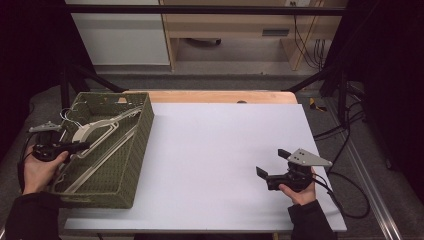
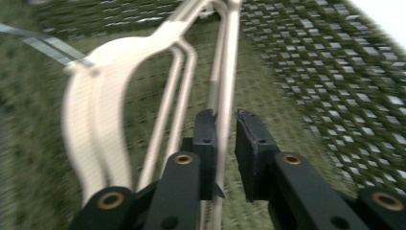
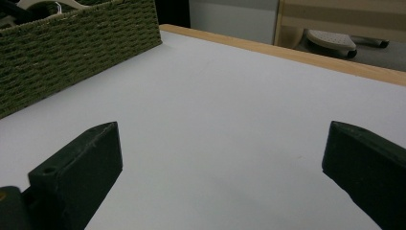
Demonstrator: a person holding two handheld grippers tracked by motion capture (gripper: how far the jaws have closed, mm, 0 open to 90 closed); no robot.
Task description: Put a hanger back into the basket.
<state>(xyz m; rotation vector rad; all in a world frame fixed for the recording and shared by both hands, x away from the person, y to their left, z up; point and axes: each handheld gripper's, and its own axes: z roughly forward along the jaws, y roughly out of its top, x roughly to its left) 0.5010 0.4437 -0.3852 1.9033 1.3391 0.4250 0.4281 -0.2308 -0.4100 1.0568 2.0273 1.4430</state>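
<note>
Hangers (image 1: 95,131) inside basket (image 1: 142,131) | left gripper (image 2: 225,125) narrow, astride hanger bar | right gripper (image 1: 271,162) wide, over open table (image 1: 215,145)

Grey floor (image 1: 235,70), wooden furniture (image 1: 240,25) and dangling cables (image 1: 307,45) behind.

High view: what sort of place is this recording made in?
Probably a lab or workshop set up for recording, not a home. A white table stands inside a black frame, loose cables trail over the grey floor, and a person works with a handheld left gripper in a green basket of hangers.
</note>
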